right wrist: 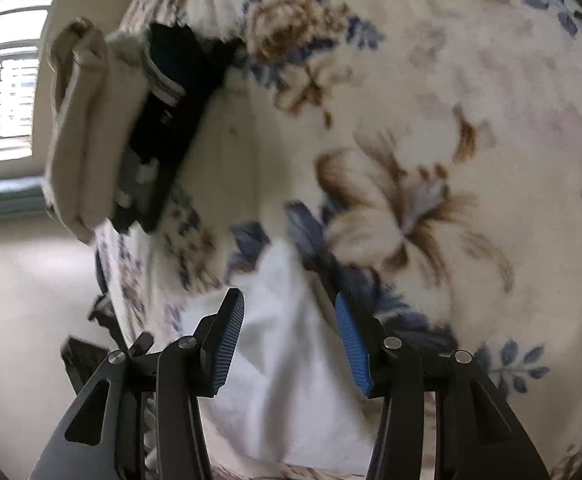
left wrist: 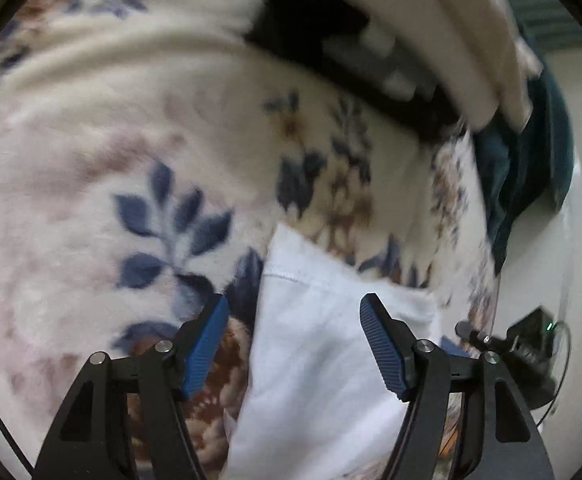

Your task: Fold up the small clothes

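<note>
Left wrist view showed white garment (left wrist: pixel 331 360) lying between both wide-open grippers, left gripper (left wrist: pixel 295 320) and right gripper (right wrist: pixel 291 320), long axis running forward.

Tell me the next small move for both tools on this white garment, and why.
Probably lower both tools a little and close on the white garment. Both the left tool and the right tool are open with the cloth lying between their fingers on the floral blanket, so neither grips anything yet. The blurred frames hide which edge each one faces.
</note>
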